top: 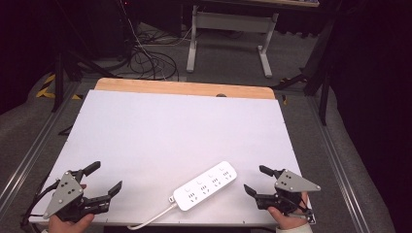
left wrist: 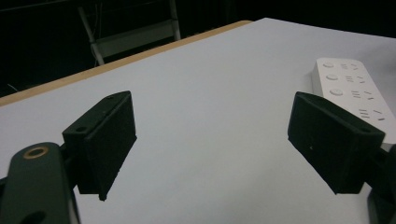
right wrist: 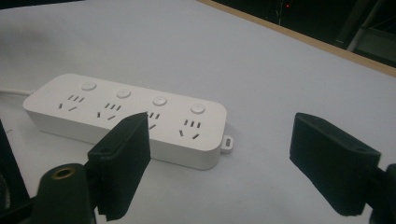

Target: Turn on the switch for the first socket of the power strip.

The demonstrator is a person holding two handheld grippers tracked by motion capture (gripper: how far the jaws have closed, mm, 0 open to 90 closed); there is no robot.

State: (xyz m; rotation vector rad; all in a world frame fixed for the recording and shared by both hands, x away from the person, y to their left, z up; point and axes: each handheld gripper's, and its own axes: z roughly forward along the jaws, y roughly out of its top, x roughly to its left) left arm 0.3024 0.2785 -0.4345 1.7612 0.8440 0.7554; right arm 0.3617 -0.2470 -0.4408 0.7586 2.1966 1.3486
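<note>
- Both grippers sit at near edge of table, closest to cam, one in each hand; forearms enter from bottom of high view.
- Table (top: 160, 126): white top, largest item; wood strip along far edge. Grey floor around it, cables and a white desk frame (top: 233, 29) beyond far side.
- Power strip (top: 206, 186): white, four outlets w/ a round button each, lying flat on table near front edge, between the two grippers, set diagonal. White cord (top: 153, 218) leaves its near-left end, runs toward front edge.
- Left gripper (top: 108, 179): jaws released, wide apart, nothing between them. Hovers over bare table at front-left, well apart from strip. In left gripper view, strip shows just past the right-hand jaw, not touching.
- Right gripper (top: 257, 180): jaws also released, spread wide, nothing grasped. Near strip's far-right end, not touching. In right gripper view, strip lies ahead of jaws, left-hand jaw overlapping its front side in the picture.
- Small tab (right wrist: 227, 141) on strip's end, smallest detail.
</note>
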